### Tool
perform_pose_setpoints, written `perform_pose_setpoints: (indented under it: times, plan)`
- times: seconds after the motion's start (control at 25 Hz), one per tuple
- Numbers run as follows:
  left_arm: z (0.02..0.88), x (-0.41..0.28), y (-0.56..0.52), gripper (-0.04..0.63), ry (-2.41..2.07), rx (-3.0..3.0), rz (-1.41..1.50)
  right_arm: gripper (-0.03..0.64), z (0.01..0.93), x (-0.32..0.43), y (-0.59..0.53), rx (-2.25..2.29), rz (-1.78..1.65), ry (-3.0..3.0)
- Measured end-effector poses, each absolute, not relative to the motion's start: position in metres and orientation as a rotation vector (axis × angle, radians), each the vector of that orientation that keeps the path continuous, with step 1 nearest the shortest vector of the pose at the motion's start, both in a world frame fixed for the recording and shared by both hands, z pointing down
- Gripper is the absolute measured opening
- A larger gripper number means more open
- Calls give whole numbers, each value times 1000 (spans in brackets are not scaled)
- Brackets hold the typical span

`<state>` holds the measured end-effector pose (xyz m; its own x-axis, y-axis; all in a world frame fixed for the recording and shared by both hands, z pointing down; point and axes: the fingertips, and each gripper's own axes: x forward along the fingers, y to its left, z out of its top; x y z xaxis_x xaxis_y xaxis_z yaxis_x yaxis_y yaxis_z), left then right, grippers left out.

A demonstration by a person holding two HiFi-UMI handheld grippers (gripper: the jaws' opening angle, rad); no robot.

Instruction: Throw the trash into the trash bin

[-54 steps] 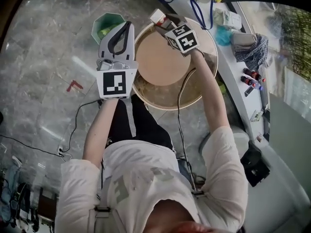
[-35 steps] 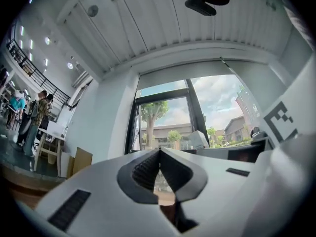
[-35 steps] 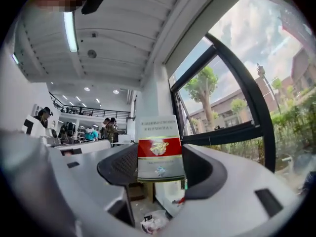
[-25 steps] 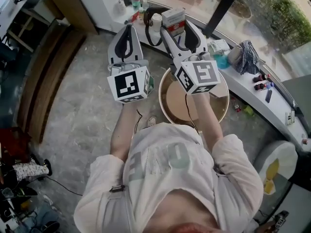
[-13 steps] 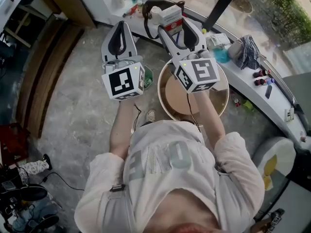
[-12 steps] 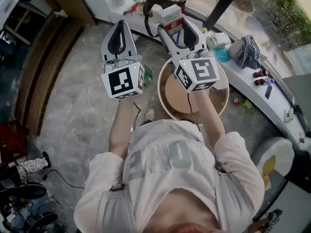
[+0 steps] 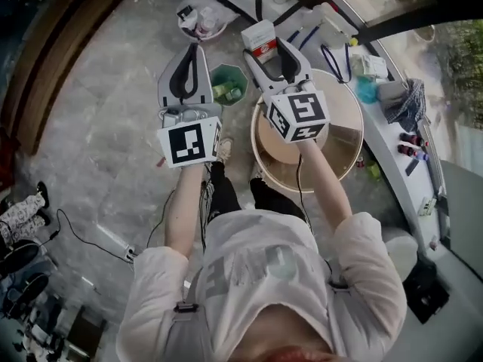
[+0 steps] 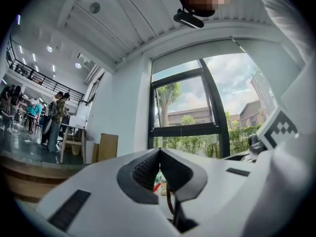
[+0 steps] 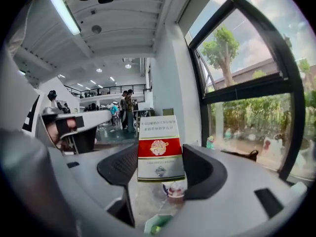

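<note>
Red-and-white cardboard carton [image 7: 259,38] is clamped by its side faces between the right gripper [image 7: 266,51] fingers, upper centre, just right of the green hexagonal trash bin [image 7: 229,86]. Judged light, crushable; flat sides suit. Left gripper [image 7: 190,51] fingers clenched, empty.

Grey stone floor [image 7: 98,89] carries a green bin [image 7: 229,84], standing just beside a round table [image 7: 336,138]. A white bowl [image 7: 200,23] of small items sits beyond the bin. A black cable [image 7: 75,231] trails at left. Window ledge [image 7: 389,138] bears a cloth [image 7: 407,104].
</note>
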<state>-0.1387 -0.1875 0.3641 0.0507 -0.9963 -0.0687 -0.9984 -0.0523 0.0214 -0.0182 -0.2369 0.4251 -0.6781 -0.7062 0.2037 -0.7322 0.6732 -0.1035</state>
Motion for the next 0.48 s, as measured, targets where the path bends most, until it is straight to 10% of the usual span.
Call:
perform_pose_setpoints:
  times: [0.48]
  plan:
    - [563, -185, -189, 11, 2371, -2384, 69, 282, 712, -86, -237, 856, 464, -2382]
